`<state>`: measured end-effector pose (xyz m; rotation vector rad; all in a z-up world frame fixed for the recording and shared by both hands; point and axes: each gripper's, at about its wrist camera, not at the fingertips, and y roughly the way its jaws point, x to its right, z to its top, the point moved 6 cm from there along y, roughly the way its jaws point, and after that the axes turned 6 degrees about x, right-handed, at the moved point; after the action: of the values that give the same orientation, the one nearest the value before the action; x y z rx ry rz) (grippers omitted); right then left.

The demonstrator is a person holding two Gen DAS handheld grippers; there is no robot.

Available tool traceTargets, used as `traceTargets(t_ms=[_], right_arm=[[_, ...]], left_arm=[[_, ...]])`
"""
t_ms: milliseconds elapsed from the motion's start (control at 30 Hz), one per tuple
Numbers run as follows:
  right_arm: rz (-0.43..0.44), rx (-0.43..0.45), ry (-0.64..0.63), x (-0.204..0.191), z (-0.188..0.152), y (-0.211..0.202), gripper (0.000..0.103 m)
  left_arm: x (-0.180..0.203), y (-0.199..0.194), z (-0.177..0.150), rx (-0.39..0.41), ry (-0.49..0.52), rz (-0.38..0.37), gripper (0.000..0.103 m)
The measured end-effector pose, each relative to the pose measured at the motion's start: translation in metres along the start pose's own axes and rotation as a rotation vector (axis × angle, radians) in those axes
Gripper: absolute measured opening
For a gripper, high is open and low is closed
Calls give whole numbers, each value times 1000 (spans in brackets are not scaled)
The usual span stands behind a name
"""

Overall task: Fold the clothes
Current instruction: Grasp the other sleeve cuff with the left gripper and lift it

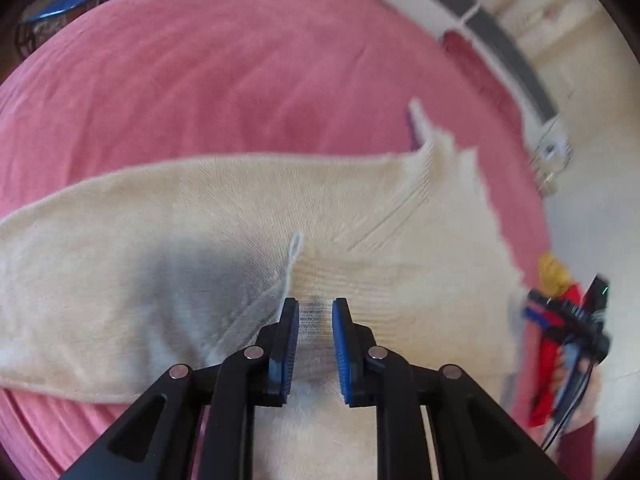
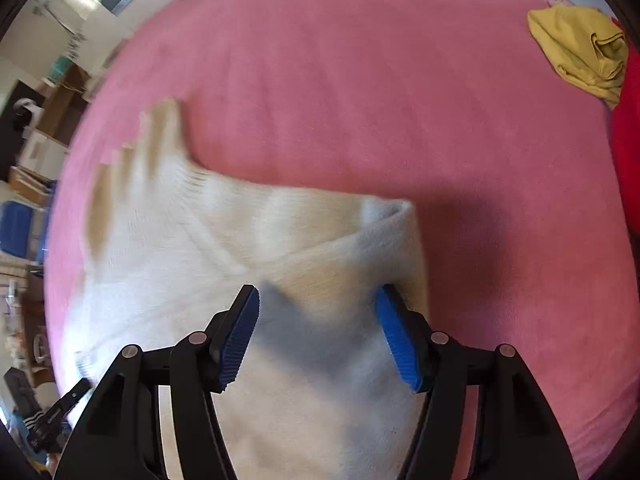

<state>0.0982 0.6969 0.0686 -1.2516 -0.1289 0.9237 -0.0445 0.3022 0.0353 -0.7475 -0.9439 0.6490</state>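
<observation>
Left wrist view: the left gripper (image 1: 316,320) has two black fingers with blue ridged pads (image 1: 290,344). The pads stand close together, with only a thin gap. A bit of the cream sweater (image 1: 240,208) shows in that gap, but I cannot tell if the pads really pinch it. The sweater is a soft knit, with ribbed lines in places and a little yarn loop sticking up just past the fingertips. It lies spread on the pink bed cover (image 1: 224,68), with one long part reaching off to the left. Its far right side is blurry. At the right edge, the other gripper (image 1: 572,320) shows as a black, red and blue blur, with a dark red sleeve (image 1: 576,448) under it.

Right wrist view: the right gripper (image 2: 318,316) has its blue pads (image 2: 240,340) spread wide apart and holds nothing. It hangs over the cream sweater (image 2: 304,380), and its grey shadow falls on the knit. The cloth here looks fuzzy and thick, with one edge rolled over into a soft fold. The left part is blurry. The pink bed cover (image 2: 360,92) looks soft, like a towel. Far off at the top right, a crumpled yellow cloth (image 2: 580,48) lies against a red cloth (image 2: 628,152).
</observation>
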Motion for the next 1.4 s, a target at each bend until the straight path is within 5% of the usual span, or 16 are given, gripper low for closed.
traceTargets(t_ms=[100,233,400,500,600,767,1067,1267,1333,1367,1400], right_arm=[[175,28,-92,-33,-30,-43,65],[333,-5,-225,-76,-94,-69,79],[292,-126,-408,-139,-174,-33,79],[251,-180,-518,-173,-213,-20,79],[250,-219,-567,-201,-241,-17,79],[242,-225,-608,-237,-258,-24,79],[211,-198,-665,-272,-269,-27,79],[168,-181,-687,-265,-273,-22,79],[156,-172,-684,-261,-274,-20,79],[150,-168,-683,-260,-274,-19,79],[144,-163,-682,-258,-274,-18,79]], left_arm=[[-45,-62,6,97,-100,-72,19],[-152,-148,13,212,-286,-10,23],[-308,-231,-24,301,-599,117,24],[-379,-256,-55,330,-734,186,24],[-425,-261,-68,321,-821,175,24],[-443,-226,-82,299,-896,69,24],[-410,-199,-91,282,-1011,-71,24],[-410,-185,-78,338,-1056,-90,24],[-411,-187,-79,360,-1038,-41,18],[-407,-190,-75,366,-990,27,2],[-400,-195,-71,393,-956,33,4]])
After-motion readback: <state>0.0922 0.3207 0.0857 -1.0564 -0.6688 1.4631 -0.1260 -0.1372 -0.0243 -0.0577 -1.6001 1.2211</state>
